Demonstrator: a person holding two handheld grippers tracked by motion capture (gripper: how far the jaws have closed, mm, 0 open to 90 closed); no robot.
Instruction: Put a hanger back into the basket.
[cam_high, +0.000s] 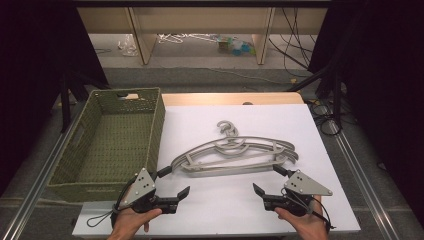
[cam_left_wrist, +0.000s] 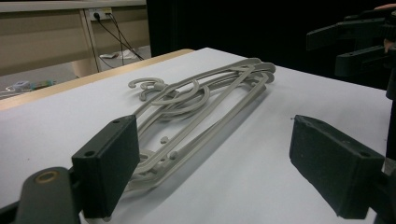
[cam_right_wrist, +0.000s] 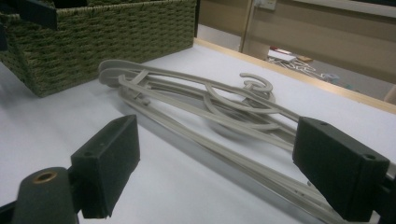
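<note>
both jaws spread, nothing held: left gripper (cam_high: 174, 183) and right gripper (cam_high: 267, 180) to close squarely on opposite ends of stacked grey hangers (cam_high: 235, 154) before lifting toward woven basket (cam_high: 155, 131).

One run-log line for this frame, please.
left gripper: open, empty | right gripper: open, empty | grey hangers: stacked on table, untouched | basket: left

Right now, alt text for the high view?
A stack of grey plastic hangers lies on a white table, with an empty green woven basket at its left edge. Near the bottom, a person's hands aim the open left gripper and open right gripper toward the hangers.
</note>
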